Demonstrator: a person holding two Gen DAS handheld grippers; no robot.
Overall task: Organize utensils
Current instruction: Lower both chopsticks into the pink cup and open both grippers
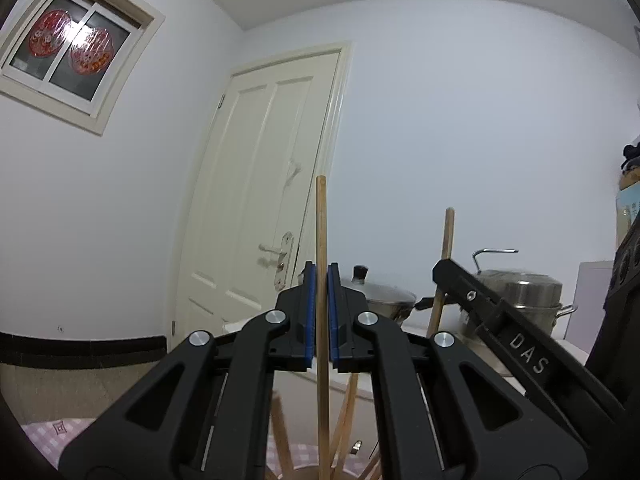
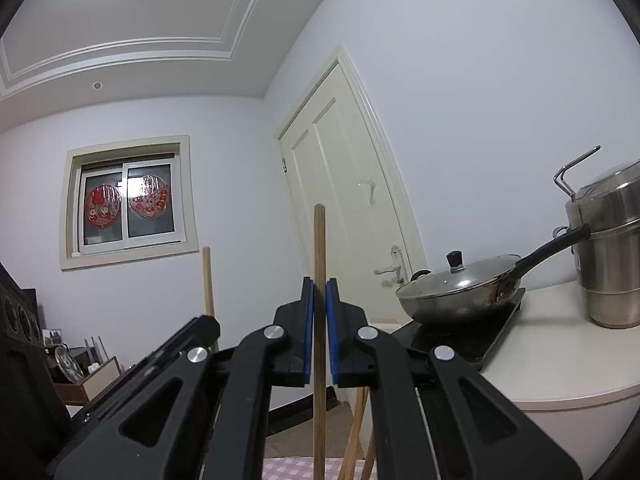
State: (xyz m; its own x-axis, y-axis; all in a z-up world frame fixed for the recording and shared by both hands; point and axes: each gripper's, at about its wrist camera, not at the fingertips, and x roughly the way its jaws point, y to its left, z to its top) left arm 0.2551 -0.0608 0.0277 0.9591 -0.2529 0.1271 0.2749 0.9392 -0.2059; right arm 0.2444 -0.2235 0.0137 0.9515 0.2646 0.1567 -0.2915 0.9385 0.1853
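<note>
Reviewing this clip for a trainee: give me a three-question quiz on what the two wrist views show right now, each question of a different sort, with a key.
1. True or false: the left gripper is clamped on an upright wooden chopstick.
2. What does the right gripper hold? A) a spoon B) a wooden stick C) nothing
3. Fill in: the lidded wok sits on a dark ____ on the white counter.

Key: 1 true; 2 B; 3 cooktop.
</note>
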